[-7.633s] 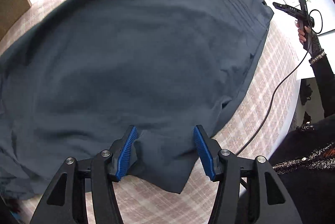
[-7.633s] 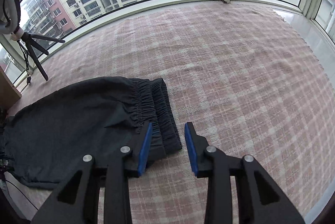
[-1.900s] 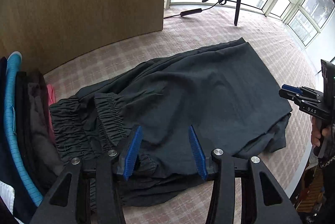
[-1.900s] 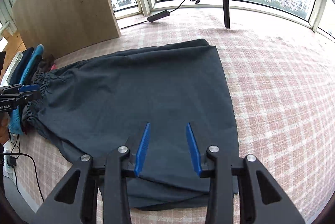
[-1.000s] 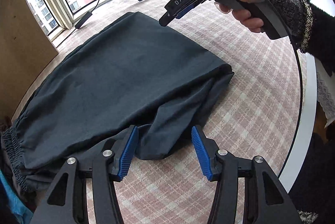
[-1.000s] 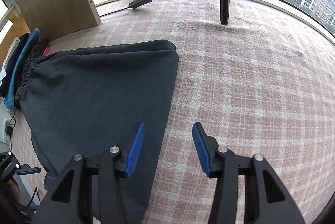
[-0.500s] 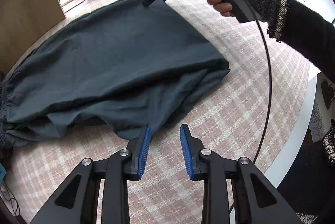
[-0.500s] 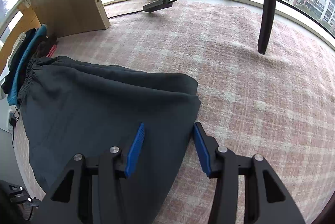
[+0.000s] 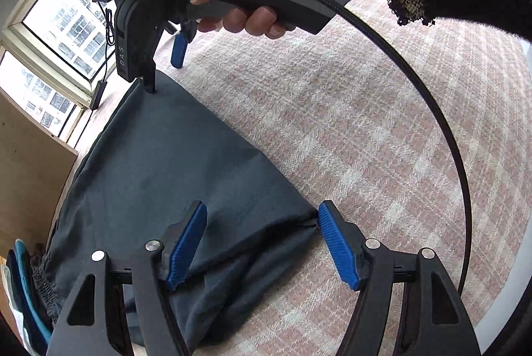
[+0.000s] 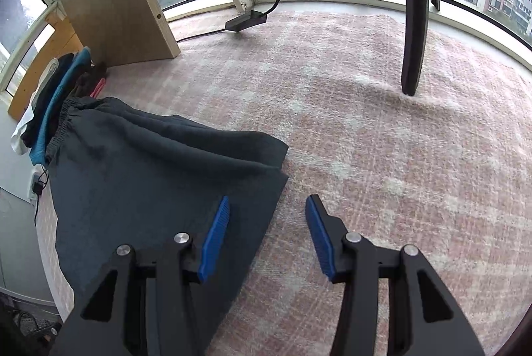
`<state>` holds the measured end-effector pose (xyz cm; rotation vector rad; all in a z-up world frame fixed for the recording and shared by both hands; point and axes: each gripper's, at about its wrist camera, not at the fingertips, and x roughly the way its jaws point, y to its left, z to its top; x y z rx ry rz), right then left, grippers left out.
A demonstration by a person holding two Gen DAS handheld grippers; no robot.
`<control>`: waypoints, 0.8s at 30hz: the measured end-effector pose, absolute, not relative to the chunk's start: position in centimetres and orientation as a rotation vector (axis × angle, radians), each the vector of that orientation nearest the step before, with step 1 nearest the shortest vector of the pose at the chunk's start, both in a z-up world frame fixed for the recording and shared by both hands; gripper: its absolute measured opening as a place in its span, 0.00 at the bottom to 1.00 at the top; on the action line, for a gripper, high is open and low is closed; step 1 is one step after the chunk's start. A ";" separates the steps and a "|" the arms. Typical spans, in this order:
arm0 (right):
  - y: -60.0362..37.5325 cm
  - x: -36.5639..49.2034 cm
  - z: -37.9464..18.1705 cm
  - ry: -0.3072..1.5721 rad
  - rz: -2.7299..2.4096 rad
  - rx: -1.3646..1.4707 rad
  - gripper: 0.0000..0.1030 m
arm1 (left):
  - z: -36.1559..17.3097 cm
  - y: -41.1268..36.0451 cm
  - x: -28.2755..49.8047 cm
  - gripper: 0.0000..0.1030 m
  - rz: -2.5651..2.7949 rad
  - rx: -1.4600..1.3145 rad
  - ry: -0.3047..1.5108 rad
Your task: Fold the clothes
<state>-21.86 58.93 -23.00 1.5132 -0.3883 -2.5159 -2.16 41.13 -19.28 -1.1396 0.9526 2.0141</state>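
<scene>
Since 0.5 s ago the left gripper [image 9: 262, 243] has spread its jaws wide and now straddles the near hem corner of the dark garment [image 9: 159, 176], lying folded on the plaid blanket [image 9: 365, 130]. Across the same hem, the right gripper [image 10: 267, 238], jaws also wide, straddles the other corner; both hold nothing.

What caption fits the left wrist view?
Open left gripper straddles the dark garment's corner; right gripper meets its far corner on plaid cloth.
</scene>
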 end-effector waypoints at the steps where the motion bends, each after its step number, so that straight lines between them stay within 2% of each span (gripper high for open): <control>1: 59.1 -21.9 -22.9 -0.398 -2.522 1.497 0.45 | -19.1 41.0 -2.1 0.65 2.018 -1.143 0.938; 2: 59.7 -21.8 -22.8 -0.447 -2.514 1.477 0.37 | -18.8 40.7 -1.9 0.65 2.030 -1.138 0.926; 3: 60.4 -21.6 -22.7 -0.506 -2.501 1.455 0.16 | -18.4 40.2 -1.7 0.65 2.043 -1.134 0.911; 4: 60.9 -21.5 -22.7 -0.542 -2.492 1.448 0.09 | -17.9 39.7 -1.4 0.65 2.055 -1.130 0.894; 5: 61.4 -21.4 -22.7 -0.572 -2.482 1.444 0.07 | -17.4 39.0 -1.1 0.65 2.069 -1.126 0.879; 8: 61.0 -21.1 -22.4 -0.462 -2.464 1.457 0.11 | -16.3 35.7 -0.5 0.66 2.126 -1.158 0.801; 9: 60.7 -21.3 -22.7 -0.451 -2.431 1.491 0.23 | -16.1 34.3 -0.7 0.66 2.140 -1.196 0.745; 11: 60.5 -21.7 -23.3 -0.444 -2.423 1.527 0.34 | -15.9 31.7 -1.3 0.65 2.144 -1.288 0.583; 13: 60.2 -22.0 -23.4 -0.439 -2.433 1.516 0.34 | -16.0 30.5 -1.8 0.65 2.136 -1.317 0.475; 21: 59.8 -22.9 -23.5 -0.451 -2.402 1.507 0.32 | -18.6 34.9 -3.5 0.64 2.111 -1.273 0.507; 24: 60.0 -22.7 -23.4 -0.457 -2.398 1.499 0.32 | -18.9 34.6 -4.1 0.61 2.069 -1.301 0.469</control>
